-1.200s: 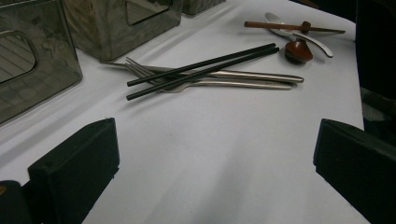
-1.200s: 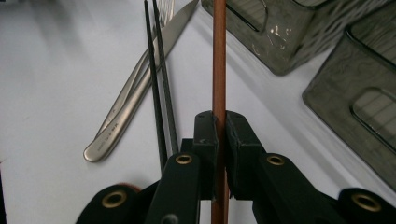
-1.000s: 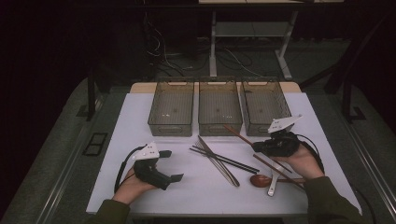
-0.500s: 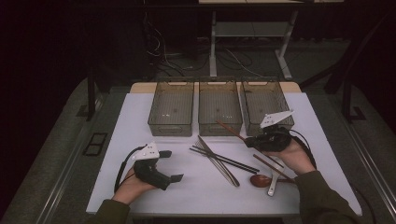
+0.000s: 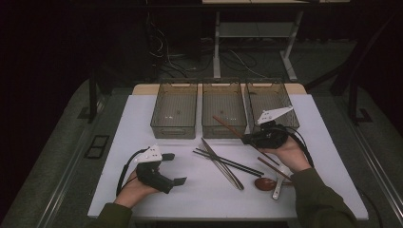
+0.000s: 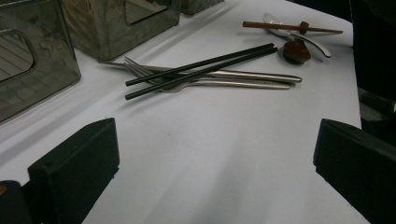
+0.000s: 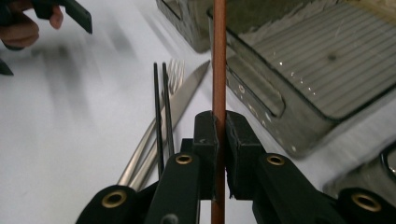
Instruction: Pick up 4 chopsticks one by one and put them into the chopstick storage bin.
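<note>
My right gripper (image 5: 247, 139) is shut on a brown chopstick (image 5: 228, 126) and holds it off the table. The stick's far tip reaches over the front of the middle bin (image 5: 223, 90). In the right gripper view the chopstick (image 7: 218, 56) runs straight up between the closed pads of the gripper (image 7: 219, 135). My left gripper (image 5: 175, 168) rests on the white table (image 5: 142, 118) at the front left, jaws wide apart and empty. In the left gripper view, bare table lies between that gripper's (image 6: 215, 172) jaws.
Three smoky plastic bins stand in a row at the back: left bin (image 5: 174, 108), middle, right bin (image 5: 268, 97). Two black chopsticks (image 5: 228, 161) lie across a knife (image 5: 223, 166) and a fork (image 6: 154, 77). A second brown chopstick (image 5: 273, 168), a brown spoon (image 5: 264, 184) and a white spoon (image 5: 278, 187) lie by my right forearm.
My right gripper has carried the brown chopstick left and toward the bins, a little higher. The left gripper has stayed put.
</note>
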`<state>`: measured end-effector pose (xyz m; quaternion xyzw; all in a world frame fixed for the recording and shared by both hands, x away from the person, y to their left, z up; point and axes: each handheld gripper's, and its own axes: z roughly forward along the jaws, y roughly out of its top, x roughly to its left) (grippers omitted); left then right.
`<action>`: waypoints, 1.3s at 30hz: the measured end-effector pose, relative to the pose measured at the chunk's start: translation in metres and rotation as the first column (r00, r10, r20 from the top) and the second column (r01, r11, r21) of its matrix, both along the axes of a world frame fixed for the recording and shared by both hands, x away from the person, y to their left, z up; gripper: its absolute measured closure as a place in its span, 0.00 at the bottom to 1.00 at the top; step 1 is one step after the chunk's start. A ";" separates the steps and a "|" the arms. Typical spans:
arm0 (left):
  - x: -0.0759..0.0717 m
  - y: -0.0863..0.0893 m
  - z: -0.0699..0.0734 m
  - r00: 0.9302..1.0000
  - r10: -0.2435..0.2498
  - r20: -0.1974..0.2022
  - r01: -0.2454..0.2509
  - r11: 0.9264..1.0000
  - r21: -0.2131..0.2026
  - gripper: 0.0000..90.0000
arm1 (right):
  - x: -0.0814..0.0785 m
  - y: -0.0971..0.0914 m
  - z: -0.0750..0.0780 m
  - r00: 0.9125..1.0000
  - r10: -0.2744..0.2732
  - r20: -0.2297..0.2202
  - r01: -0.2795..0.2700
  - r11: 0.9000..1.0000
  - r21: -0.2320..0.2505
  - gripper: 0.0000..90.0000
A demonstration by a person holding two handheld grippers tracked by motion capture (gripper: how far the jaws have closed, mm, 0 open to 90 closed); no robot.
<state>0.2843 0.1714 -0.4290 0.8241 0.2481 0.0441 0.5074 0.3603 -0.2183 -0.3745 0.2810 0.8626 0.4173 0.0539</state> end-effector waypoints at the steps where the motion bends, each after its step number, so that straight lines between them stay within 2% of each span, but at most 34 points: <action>1: 0.000 0.000 0.000 1.000 0.000 0.001 0.000 1.000 0.000 0.00 | 0.001 0.002 0.001 1.000 0.000 0.003 0.000 1.000 0.004 0.92; 11: 0.000 0.001 0.001 1.000 0.005 0.003 -0.005 1.000 -0.002 0.00 | 0.013 0.023 0.011 0.999 -0.018 0.033 0.017 1.000 0.010 0.92; 17: 0.000 0.001 0.001 1.000 0.005 0.001 -0.005 1.000 -0.007 0.00 | 0.022 0.038 0.020 0.998 -0.039 0.053 0.037 0.999 0.034 0.92; 26: 0.000 0.001 0.001 1.000 0.003 0.001 -0.003 1.000 -0.009 0.00 | 0.035 0.057 0.029 0.996 -0.061 0.058 0.057 0.996 0.070 0.92; 29: 0.000 0.001 0.001 1.000 0.002 0.002 -0.002 1.000 -0.010 0.00 | 0.040 0.066 0.032 0.996 -0.074 0.057 0.068 0.993 0.100 0.92; 38: 0.000 0.001 0.001 1.000 0.001 0.000 -0.001 1.000 -0.013 0.00 | 0.053 0.088 0.040 0.994 -0.085 0.075 0.076 0.990 0.118 0.92; 39: 0.000 0.001 0.001 1.000 0.001 0.000 -0.001 1.000 -0.014 0.00 | 0.056 0.095 0.042 0.993 -0.089 0.074 0.080 0.989 0.122 0.92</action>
